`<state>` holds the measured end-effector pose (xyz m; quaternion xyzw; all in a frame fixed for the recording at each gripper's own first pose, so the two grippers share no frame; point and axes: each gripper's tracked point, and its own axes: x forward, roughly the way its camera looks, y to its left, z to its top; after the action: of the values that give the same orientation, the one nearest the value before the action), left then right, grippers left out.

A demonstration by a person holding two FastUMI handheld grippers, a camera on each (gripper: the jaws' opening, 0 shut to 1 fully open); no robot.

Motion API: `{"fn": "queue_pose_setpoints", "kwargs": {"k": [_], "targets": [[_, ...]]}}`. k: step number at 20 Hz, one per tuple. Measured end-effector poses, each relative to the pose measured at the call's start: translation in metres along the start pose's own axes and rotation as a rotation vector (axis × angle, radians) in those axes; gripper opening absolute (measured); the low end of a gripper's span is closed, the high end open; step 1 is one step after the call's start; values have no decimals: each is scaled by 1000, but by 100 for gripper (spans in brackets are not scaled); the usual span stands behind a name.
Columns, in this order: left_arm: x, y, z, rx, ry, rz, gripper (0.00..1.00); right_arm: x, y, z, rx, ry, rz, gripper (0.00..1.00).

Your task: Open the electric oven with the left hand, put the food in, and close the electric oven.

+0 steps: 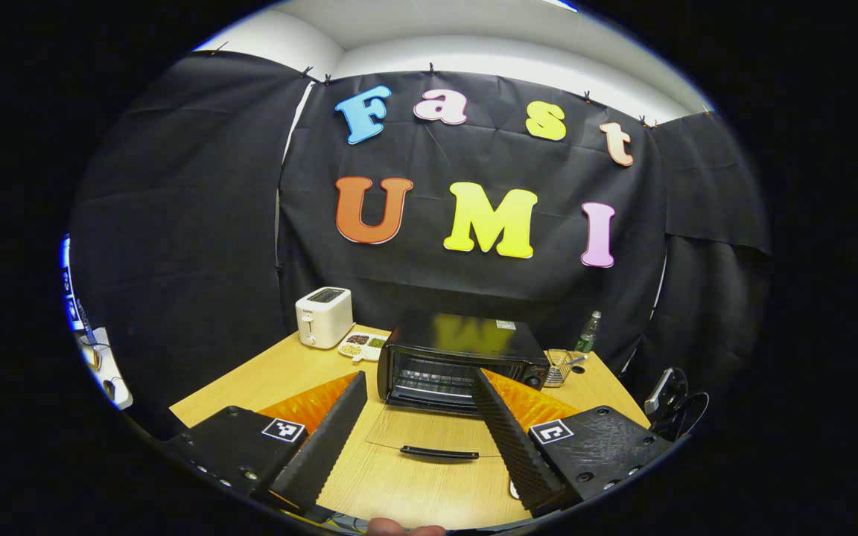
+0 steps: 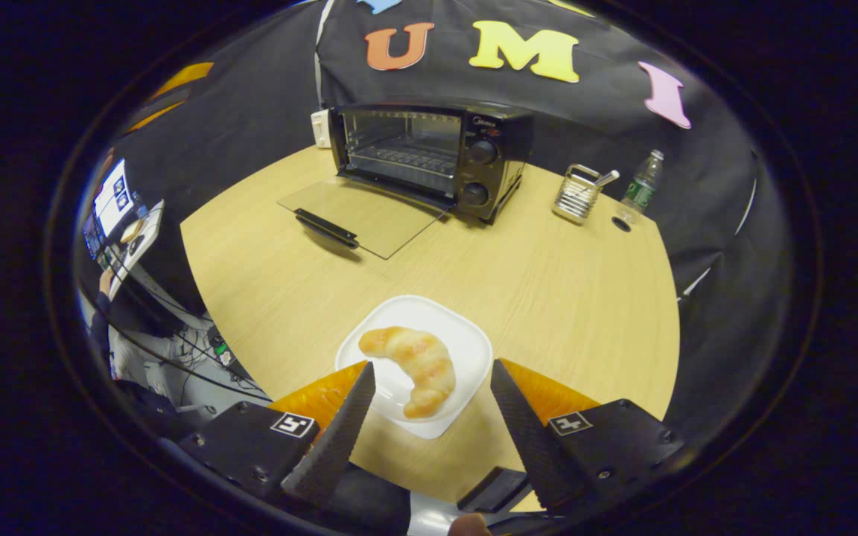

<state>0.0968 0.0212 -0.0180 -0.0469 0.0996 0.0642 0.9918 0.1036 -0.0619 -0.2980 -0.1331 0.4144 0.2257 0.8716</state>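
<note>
- The oven [image 2: 429, 152] stands at the back of the desk [image 2: 563, 275], its glass door [image 2: 362, 216] folded flat; the croissant [image 2: 414, 368] lies on a white plate [image 2: 466, 342] near the front edge.
- The right gripper [image 2: 429, 406] is spread wide above the croissant and holds nothing; it should be lowered so the roll's middle is straddled, then closed gently.
- The left gripper [image 1: 418, 417] is held wide and empty before the door handle [image 1: 440, 452].
- The oven's interior is hard to make out, and the plate's near edge is hidden.

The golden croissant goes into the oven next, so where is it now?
In the right gripper view, the golden croissant lies on a white square plate on the wooden table's near edge, between the open right gripper's fingers.
</note>
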Motion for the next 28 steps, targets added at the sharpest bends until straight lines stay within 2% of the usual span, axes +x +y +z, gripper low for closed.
{"fn": "queue_pose_setpoints", "kwargs": {"k": [6, 9, 12, 17, 18, 20, 22, 24, 28], "targets": [[46, -22, 5, -55, 45, 68, 94, 46, -2, -16, -89, 81, 110, 83], [53, -20, 6, -78, 52, 111, 94, 55, -3, -26, -74, 119, 139, 76], [58, -15, 1, -82, 63, 133, 94, 59, -9, -26, -54, 119, 114, 68], [64, -19, -7, -75, 88, 61, 94, 65, -10, -26, -41, 118, 58, 61], [63, -19, -6, -75, 81, 41, 94, 65, -8, -27, -25, 120, 50, 60], [60, -11, -3, -81, 63, 8, 94, 63, -6, -28, 28, 135, 19, 50], [50, 3, -4, -87, 74, -17, 94, 50, -2, -24, 142, 132, -31, 41], [42, 15, 4, -95, 50, -32, 94, 35, 9, -14, 261, 100, -56, 37], [29, 37, 5, -81, 29, -76, 94, 6, 32, -4, 413, 36, -125, 35]]}}
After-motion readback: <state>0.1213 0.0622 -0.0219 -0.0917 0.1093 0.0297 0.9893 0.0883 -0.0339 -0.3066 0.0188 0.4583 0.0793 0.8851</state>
